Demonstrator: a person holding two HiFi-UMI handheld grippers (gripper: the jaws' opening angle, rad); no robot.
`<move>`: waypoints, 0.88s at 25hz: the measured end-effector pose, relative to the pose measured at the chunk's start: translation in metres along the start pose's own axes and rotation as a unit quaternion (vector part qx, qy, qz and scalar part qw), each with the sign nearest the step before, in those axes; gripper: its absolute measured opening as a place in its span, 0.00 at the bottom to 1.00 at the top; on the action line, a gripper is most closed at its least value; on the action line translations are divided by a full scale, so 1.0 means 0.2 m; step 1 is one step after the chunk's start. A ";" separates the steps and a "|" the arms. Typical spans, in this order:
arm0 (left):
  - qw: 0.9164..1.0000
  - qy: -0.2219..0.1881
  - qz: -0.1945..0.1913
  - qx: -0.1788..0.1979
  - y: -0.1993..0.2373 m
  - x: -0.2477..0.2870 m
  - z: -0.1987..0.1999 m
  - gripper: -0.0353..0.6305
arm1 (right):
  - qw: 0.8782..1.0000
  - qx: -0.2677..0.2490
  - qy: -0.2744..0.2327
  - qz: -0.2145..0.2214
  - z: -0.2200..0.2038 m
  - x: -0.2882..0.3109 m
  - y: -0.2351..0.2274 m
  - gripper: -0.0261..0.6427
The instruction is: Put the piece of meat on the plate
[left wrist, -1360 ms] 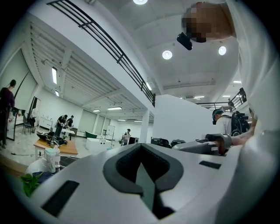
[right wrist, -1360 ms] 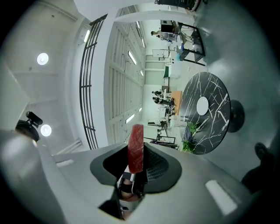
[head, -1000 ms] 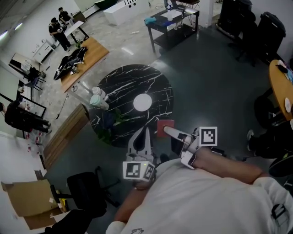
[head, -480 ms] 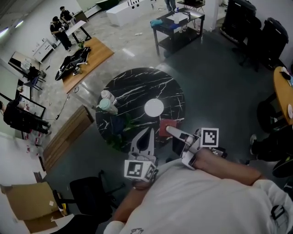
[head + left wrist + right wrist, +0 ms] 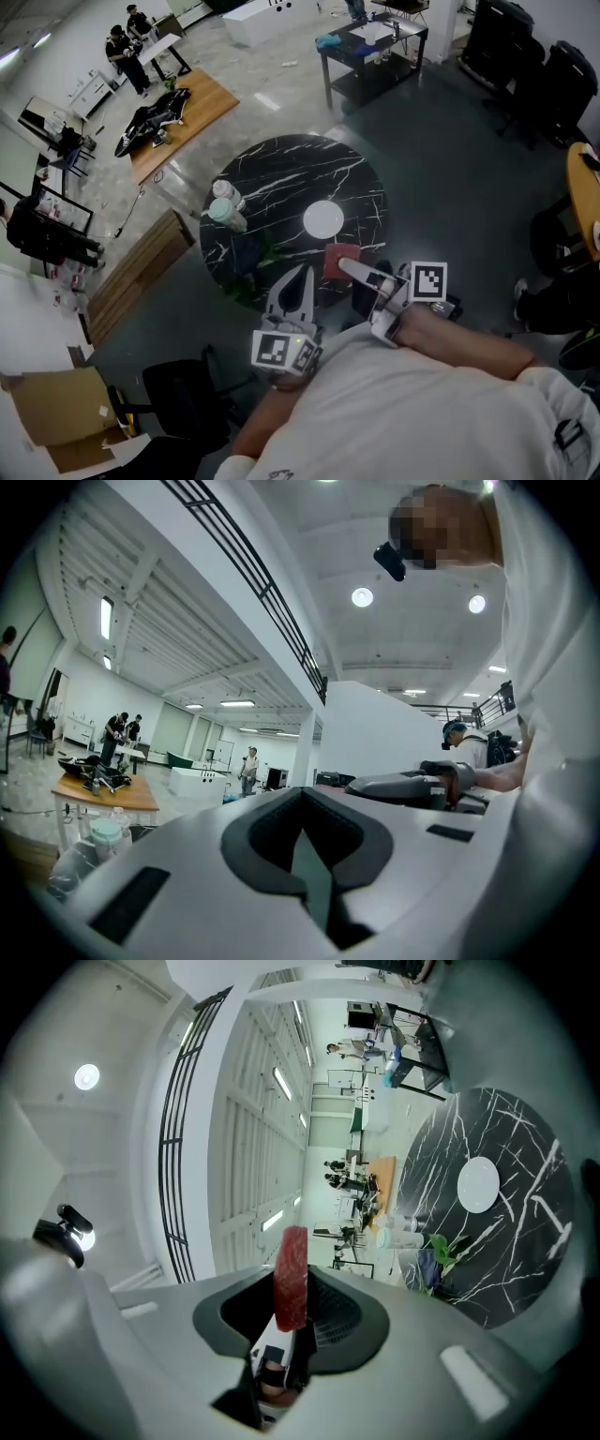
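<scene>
Room: big open hall, grey floor, round black marble tabletop (image 5: 281, 178) ahead of the person.
Right hand-held gripper (image 5: 343, 266): jaws clamped on the piece of meat (image 5: 292, 1279), a red slab standing on edge between them.
Left hand-held gripper (image 5: 303, 270): jaws together, nothing between them, just beside the right one.
Piece of meat place: in the air at the tabletop's near rim, apart from the plate (image 5: 322, 219) at mid-tabletop.
Hidden: both hands partly under the person's shirt (image 5: 412, 412); dark blue thing by the plant (image 5: 265, 251) can't be made out.
Change: tabletop and plate lie closer to both grippers than a second ago; piece of meat now overlaps the rim; grip unchanged.
Counts: two hand-held grippers, one piece of meat, one plate, two bottles (image 5: 223, 191), one plant.
</scene>
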State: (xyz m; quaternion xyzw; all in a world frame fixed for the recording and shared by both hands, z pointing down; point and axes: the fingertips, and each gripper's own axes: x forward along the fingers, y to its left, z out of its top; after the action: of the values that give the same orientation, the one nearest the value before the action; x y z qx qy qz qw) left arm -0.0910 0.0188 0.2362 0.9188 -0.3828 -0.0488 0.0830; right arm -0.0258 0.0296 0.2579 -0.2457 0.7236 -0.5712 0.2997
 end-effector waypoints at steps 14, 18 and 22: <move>0.999 -0.018 0.033 0.014 0.25 0.24 0.02 0.06 | 0.999 0.006 0.033 0.009 0.27 0.25 -0.14 0.17; 0.998 -0.017 0.045 0.028 0.32 0.37 0.01 0.06 | 0.999 -0.001 0.043 0.006 0.40 0.32 -0.18 0.17; 0.998 -0.011 0.058 0.027 0.38 0.49 -0.05 0.06 | 0.998 -0.005 0.066 -0.013 0.50 0.37 -0.29 0.17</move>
State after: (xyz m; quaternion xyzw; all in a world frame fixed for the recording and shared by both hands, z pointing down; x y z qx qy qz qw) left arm -0.0736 -0.1027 0.2579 0.8965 -0.4372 -0.0436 0.0564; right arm -0.0047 -0.1028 0.2859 -0.2184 0.7415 -0.5860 0.2429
